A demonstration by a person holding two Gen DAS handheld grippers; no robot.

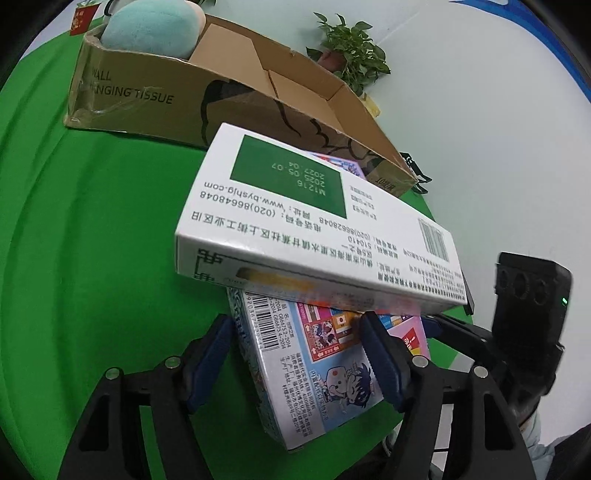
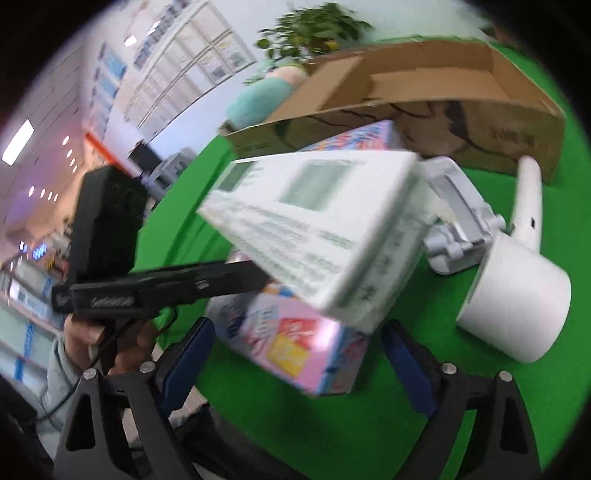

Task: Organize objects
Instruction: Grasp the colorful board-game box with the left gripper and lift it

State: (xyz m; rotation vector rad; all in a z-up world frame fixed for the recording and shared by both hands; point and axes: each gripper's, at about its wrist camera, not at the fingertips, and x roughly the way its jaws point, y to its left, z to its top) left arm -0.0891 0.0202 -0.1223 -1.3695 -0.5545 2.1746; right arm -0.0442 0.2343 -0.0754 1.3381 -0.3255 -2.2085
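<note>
A white box with a green panel [image 1: 314, 229] lies askew on top of a colourful cartoon box [image 1: 325, 373] on the green table. My left gripper [image 1: 295, 358] is open, its blue pads either side of the cartoon box's near end. In the right wrist view the same white box [image 2: 325, 229] rests on the pink cartoon box [image 2: 291, 343]. My right gripper [image 2: 295, 362] is open around the pink box's near end. The other gripper [image 2: 166, 284] reaches in from the left.
An open cardboard carton [image 1: 236, 96] with a teal plush toy [image 1: 151, 33] stands at the back; it also shows in the right wrist view [image 2: 436, 96]. A white scoop [image 2: 517, 295] and a grey plastic part [image 2: 458, 229] lie at the right. A potted plant [image 1: 351, 55] stands behind.
</note>
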